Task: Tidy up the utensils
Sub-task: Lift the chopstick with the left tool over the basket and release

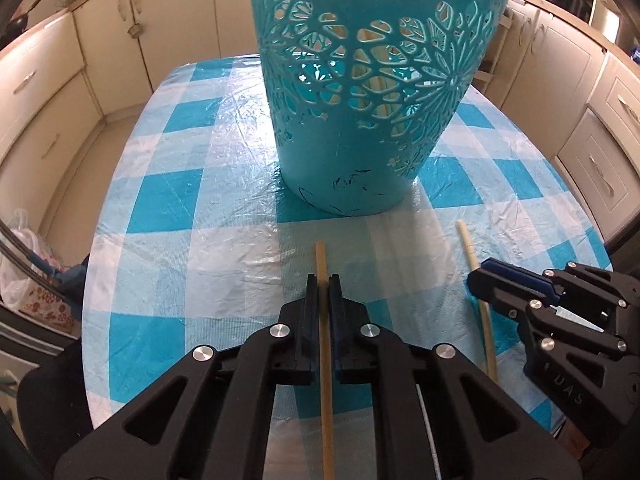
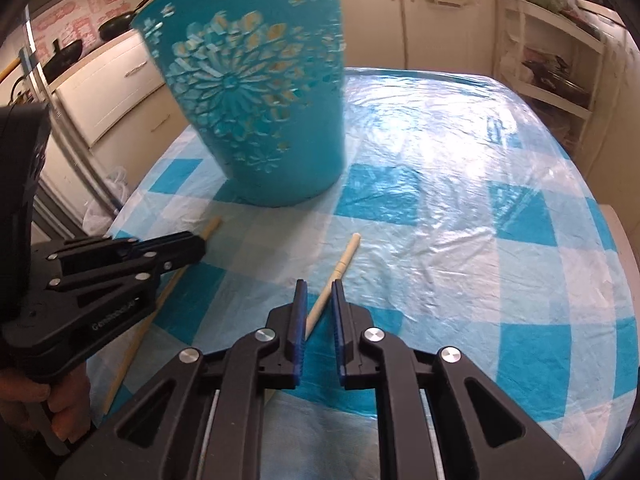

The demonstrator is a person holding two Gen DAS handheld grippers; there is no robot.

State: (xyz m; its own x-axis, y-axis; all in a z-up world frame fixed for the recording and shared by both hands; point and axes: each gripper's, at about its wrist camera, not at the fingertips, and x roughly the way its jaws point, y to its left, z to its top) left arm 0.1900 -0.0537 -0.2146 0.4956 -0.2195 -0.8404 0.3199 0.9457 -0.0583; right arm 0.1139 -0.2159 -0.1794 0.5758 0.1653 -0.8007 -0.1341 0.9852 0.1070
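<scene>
Wooden stick (image 1: 325,344) is sitting clamped lengthwise in the left gripper (image 1: 323,285), and the right gripper (image 2: 319,290) is pinching the paler stick (image 2: 335,276); both are lying low over the checked tablecloth (image 2: 460,240), probably for lifting into the nearby teal basket (image 1: 360,100).

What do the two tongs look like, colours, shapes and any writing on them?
Both the left tongs and the right tongs are matte black plastic, built from angular linked bars with triangular cut-outs and round silver pins. Their two flat fingers carry blue ribbed pads. Pale lettering is printed on each body, but it is too small to read surely. No sleeve shows.
</scene>
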